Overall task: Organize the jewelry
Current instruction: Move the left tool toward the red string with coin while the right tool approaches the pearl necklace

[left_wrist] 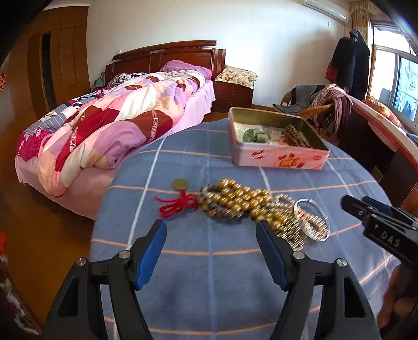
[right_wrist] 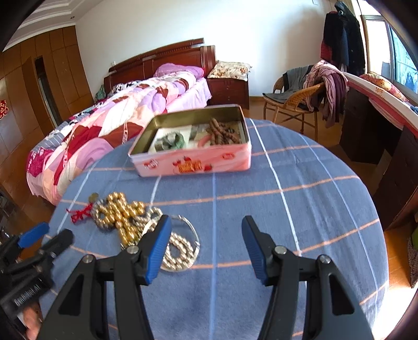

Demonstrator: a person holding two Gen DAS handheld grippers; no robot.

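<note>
You hold both tongs, left [left_wrist: 211, 236] and right [right_wrist: 206, 230], apart and empty over the beads [left_wrist: 243, 200]; next, clamp a strand for the tin [left_wrist: 277, 157].

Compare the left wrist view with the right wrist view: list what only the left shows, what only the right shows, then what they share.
Only the left wrist view shows the air conditioner high on the wall, and the coin in full.

Only the right wrist view shows the wicker chair down to its legs, and the table's far right edge.

Both show the pink tin, open with brown beads inside, the pile of gold beads, the clear bangle, the red cord, the bed, and both grippers open and empty: left, right.
</note>
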